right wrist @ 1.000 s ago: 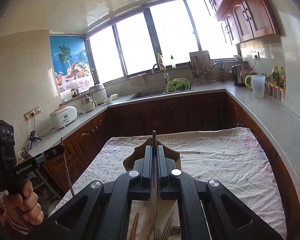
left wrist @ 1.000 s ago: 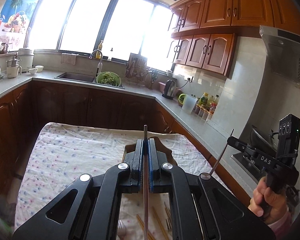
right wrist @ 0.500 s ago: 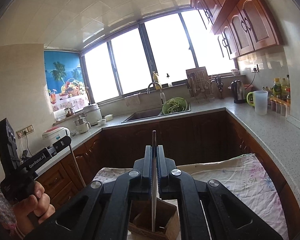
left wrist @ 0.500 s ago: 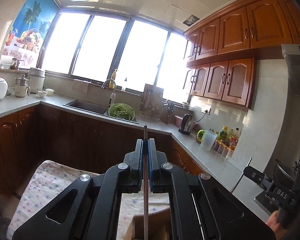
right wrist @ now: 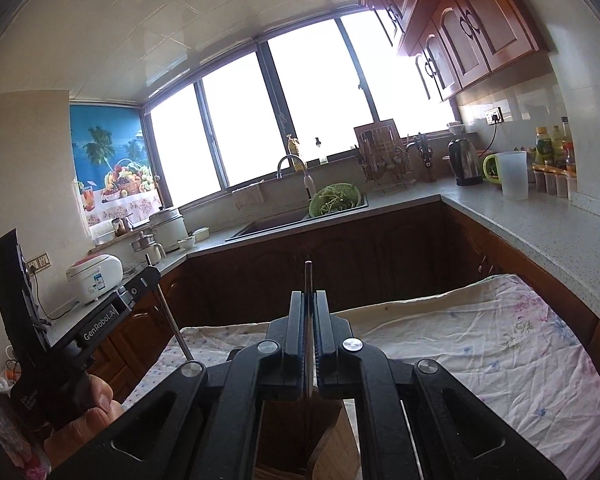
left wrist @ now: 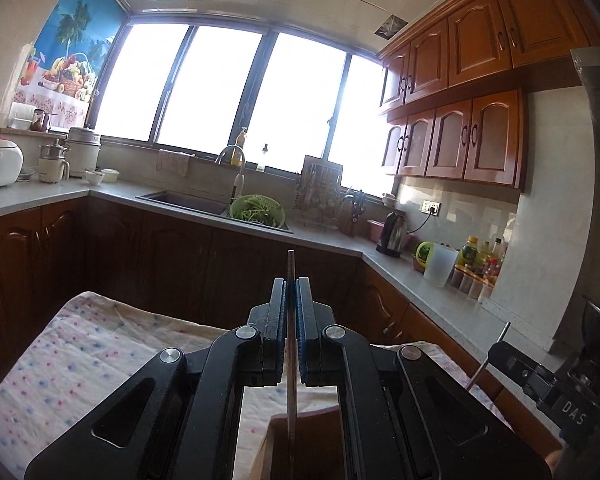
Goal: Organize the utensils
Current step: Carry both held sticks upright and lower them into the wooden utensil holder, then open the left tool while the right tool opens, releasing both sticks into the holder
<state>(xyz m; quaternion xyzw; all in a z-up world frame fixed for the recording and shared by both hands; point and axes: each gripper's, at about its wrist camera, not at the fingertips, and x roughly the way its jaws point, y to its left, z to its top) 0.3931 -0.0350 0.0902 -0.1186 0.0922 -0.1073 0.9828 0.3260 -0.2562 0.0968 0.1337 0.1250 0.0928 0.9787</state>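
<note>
The fingers (left wrist: 306, 312) of the left gripper (left wrist: 291, 300) are clamped on a thin metal chopstick (left wrist: 291, 344). A second thin metal rod (right wrist: 308, 320) is pinched by the right gripper (right wrist: 309, 312) above a wooden utensil holder (right wrist: 332, 444)

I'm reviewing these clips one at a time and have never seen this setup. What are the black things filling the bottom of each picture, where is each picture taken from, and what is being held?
There is no robot here. A person holds a handheld two-finger gripper in each hand, and each has a wide-angle camera looking forward along its fingers.

The left wrist view shows the left gripper from behind, shut on a thin metal utensil handle that stands upright between its fingers. At its right edge you see the other gripper from outside.

The right wrist view shows the right gripper, likewise shut on a thin utensil. At its left is the person's left hand around the other tool.

Below both lies a table under a floral cloth, with a wooden holder directly under the grippers. What kind of utensils these are cannot be told. Behind is a kitchen counter with a sink.
</note>
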